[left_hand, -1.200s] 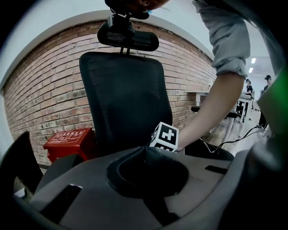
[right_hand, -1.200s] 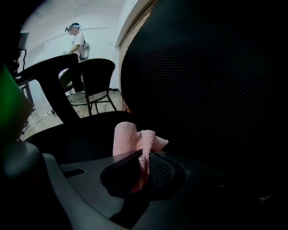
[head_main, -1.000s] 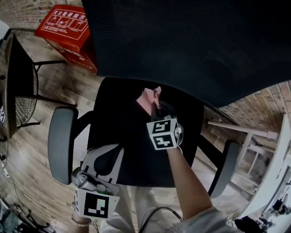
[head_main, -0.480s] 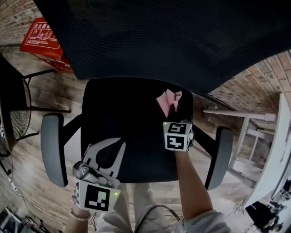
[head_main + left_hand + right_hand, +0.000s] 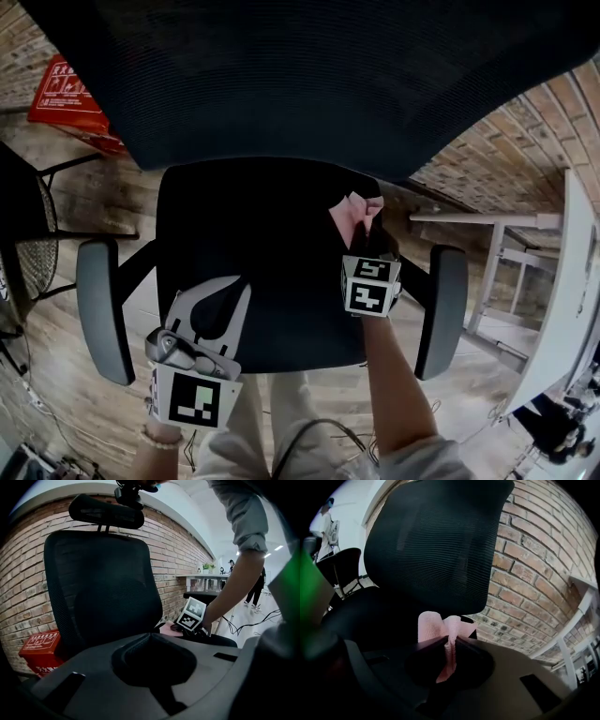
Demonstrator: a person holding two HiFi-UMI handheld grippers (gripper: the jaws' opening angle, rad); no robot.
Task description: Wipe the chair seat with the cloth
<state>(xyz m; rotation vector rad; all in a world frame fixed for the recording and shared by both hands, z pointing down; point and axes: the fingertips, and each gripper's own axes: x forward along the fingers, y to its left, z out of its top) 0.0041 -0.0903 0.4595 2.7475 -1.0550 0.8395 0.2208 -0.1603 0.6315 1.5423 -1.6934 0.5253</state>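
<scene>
The black chair seat (image 5: pixel 253 253) fills the middle of the head view. A pink cloth (image 5: pixel 351 214) lies bunched at the seat's back right corner. My right gripper (image 5: pixel 368 234) is shut on it, and in the right gripper view the pink cloth (image 5: pixel 449 644) is pinched between the jaws of the right gripper (image 5: pixel 451 639), with folds sticking out ahead. My left gripper (image 5: pixel 225 291) hovers at the seat's front left edge, shut and holding nothing. From the left gripper (image 5: pixel 151 637), the right gripper's marker cube (image 5: pixel 192 615) shows beyond the jaws.
The tall mesh backrest (image 5: pixel 328 84) overhangs the seat. Grey armrests (image 5: pixel 98 309) (image 5: pixel 441 309) flank it. A red box (image 5: pixel 66 89) sits on the wood floor at back left, another black chair (image 5: pixel 23 234) stands at left, and a white table (image 5: pixel 562 281) and brick wall at right.
My right gripper has dragged the pink cloth across the seat from its middle back toward the back right corner. The left gripper has stayed at the front left edge.
</scene>
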